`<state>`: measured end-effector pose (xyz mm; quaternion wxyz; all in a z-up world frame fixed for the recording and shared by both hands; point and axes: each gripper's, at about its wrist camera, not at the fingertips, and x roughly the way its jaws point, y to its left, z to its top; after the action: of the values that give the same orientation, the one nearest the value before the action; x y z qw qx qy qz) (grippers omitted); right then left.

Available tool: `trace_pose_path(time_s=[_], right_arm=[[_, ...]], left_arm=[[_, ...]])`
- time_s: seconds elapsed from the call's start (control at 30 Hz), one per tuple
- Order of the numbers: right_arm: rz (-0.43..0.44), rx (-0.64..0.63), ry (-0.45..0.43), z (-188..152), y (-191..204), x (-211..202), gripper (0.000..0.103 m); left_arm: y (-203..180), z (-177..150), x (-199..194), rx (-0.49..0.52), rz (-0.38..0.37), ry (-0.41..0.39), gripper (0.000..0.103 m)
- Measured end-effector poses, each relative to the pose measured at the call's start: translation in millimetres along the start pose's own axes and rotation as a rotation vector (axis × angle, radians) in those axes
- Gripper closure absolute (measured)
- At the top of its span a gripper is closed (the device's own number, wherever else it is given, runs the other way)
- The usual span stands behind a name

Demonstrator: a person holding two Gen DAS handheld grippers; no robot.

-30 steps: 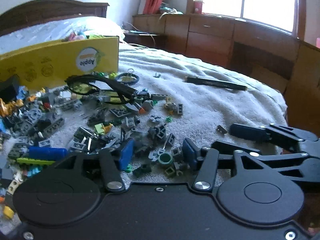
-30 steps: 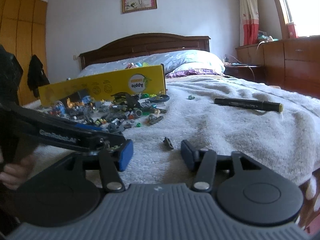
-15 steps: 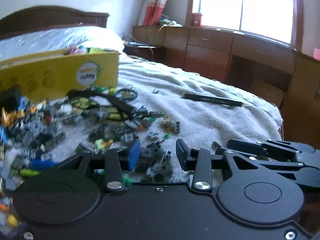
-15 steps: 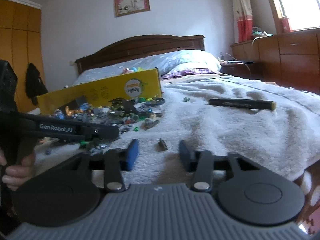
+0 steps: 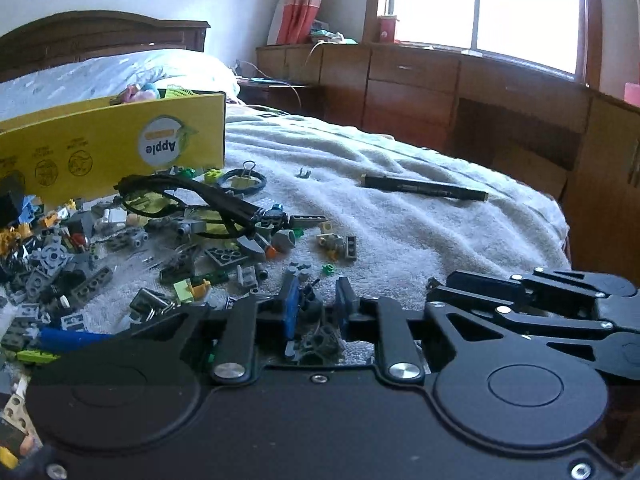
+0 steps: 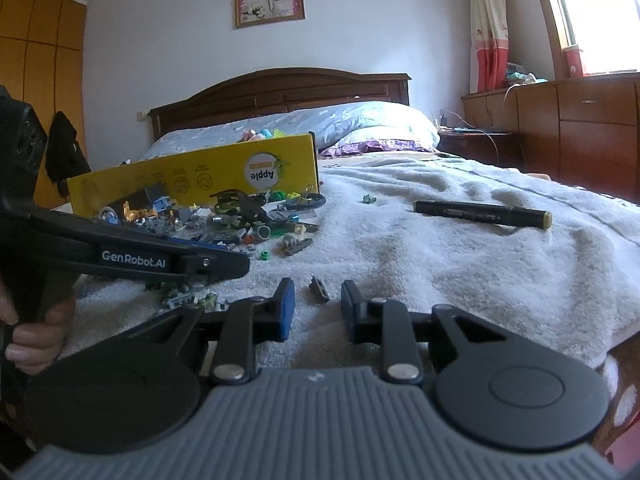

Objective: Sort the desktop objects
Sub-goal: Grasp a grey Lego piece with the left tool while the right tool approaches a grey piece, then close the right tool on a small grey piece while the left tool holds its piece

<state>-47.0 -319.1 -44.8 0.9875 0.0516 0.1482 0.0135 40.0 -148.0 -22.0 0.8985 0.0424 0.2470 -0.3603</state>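
Loose toy bricks (image 5: pixel 80 256) lie in a heap on the white towel (image 5: pixel 400 232), mixed with yellow-lensed glasses (image 5: pixel 180 200) and a binder clip (image 5: pixel 244 176). My left gripper (image 5: pixel 318 304) sits low at the heap's near edge. Its jaws are closing, with a small dark grey brick (image 5: pixel 310 300) between the blue pads and a gap still showing on the right. My right gripper (image 6: pixel 318 308) rests on the towel, its jaws closing. A small grey-brown piece (image 6: pixel 319 289) lies just ahead of its tips, untouched. The left gripper (image 6: pixel 216 266) shows at the left, held by a hand (image 6: pixel 36 332).
A yellow Apple box (image 5: pixel 120 148) stands behind the heap, with toys inside. A black marker (image 6: pixel 480 212) lies to the right on the towel. The bed's edge drops off at the right, with wooden cabinets (image 5: pixel 420 92) beyond it.
Both grippers' jaws have narrowed from wide apart. The left one has pushed forward into the heap's edge, around the dark brick. The right one has stayed put by the grey-brown piece.
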Motion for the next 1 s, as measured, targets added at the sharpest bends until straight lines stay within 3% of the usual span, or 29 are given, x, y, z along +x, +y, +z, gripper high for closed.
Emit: trace_pose_path(time_s=[0.07,0.13,0.27,0.33,0.63,0.8,1.0], right_arm=[[-0.001,0.001,-0.004,0.2,0.4,1.4,0.072],[0.004,0.002,-0.004,1.0,1.6,3.1,0.073],[0.008,-0.025,-0.005,2.4,7.3,6.1,0.074],[-0.003,-0.042,0.003,2.3,10.2,9.1,0.079],[-0.043,-0.055,0.020,2.0,6.8,9.1,0.087],[-0.053,-0.064,0.019,1.1,8.2,8.9,0.087],[-0.043,-0.042,0.018,0.1,5.1,8.6,0.085]], left_arm=[[2.1,1.0,-2.4,-0.013,-0.007,-0.005,0.087],[3.7,4.3,-7.8,-0.021,-0.019,-0.026,0.097],[8.5,13.7,-17.9,-0.030,-0.018,-0.061,0.097],[11.3,14.9,-20.5,-0.038,-0.014,-0.068,0.097],[2.7,5.4,-19.5,0.008,-0.057,-0.006,0.084],[0.0,-0.5,-7.4,0.004,-0.026,0.029,0.075],[2.8,-0.5,-0.6,-0.024,-0.029,0.033,0.074]])
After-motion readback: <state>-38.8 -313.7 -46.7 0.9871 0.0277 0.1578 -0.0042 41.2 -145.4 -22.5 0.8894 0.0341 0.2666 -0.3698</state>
